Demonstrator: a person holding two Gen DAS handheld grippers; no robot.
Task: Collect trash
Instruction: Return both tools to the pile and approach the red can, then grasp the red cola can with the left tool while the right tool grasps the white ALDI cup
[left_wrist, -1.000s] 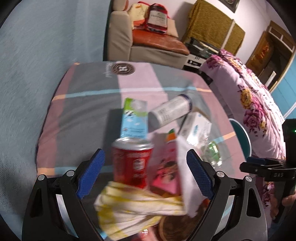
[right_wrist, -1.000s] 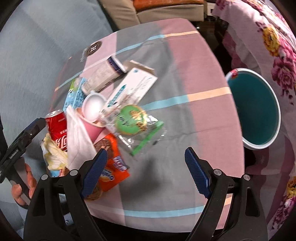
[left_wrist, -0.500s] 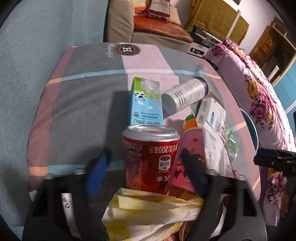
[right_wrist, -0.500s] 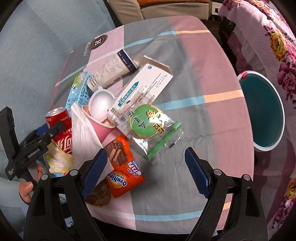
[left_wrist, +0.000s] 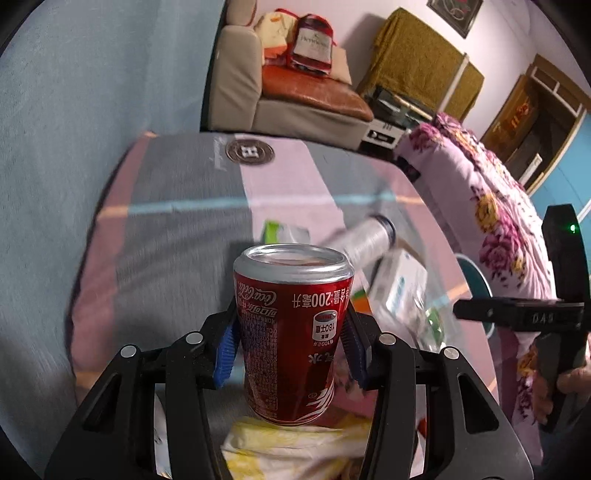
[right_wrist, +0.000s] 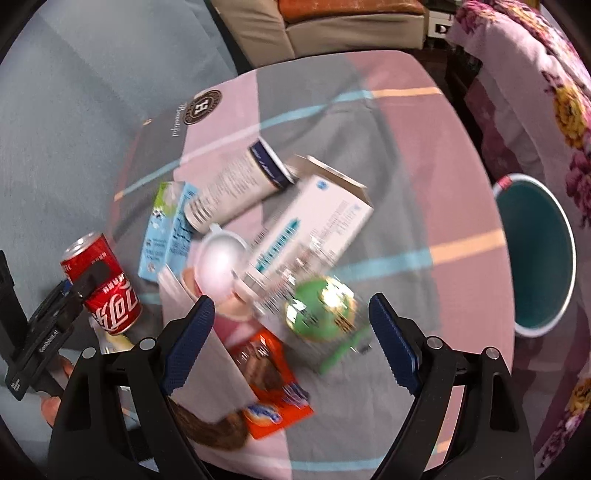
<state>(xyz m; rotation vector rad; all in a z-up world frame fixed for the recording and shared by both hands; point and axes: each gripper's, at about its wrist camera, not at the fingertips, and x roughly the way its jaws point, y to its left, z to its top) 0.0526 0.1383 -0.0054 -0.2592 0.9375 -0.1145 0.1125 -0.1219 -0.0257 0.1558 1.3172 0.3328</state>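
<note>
A small red cola can (left_wrist: 291, 325) stands upright at the near-left of the table, also visible from the right wrist (right_wrist: 107, 291). My left gripper (left_wrist: 290, 354) has its jaws closing on it, and the blue pads touch both sides of the can. My right gripper (right_wrist: 291, 343) hangs open above the trash pile, over a green snack packet (right_wrist: 321, 310) and an orange packet (right_wrist: 273, 387). Also in the pile are a pink cup (right_wrist: 218, 269), a blue milk carton (right_wrist: 166, 236), a white bottle (right_wrist: 236, 184) and a white box (right_wrist: 314, 229).
A teal bin (right_wrist: 535, 258) stands on the floor off the table's right edge. The table's pink-grey cloth (right_wrist: 369, 110) is bare at the far side. A yellow-white wrapper (left_wrist: 295, 443) lies under the can. A sofa (left_wrist: 295, 103) and a floral bed (left_wrist: 498, 206) stand beyond.
The left jaws have come in from wide open onto the red can, which now fills the view. The right gripper has slid left over the pile, still open.
</note>
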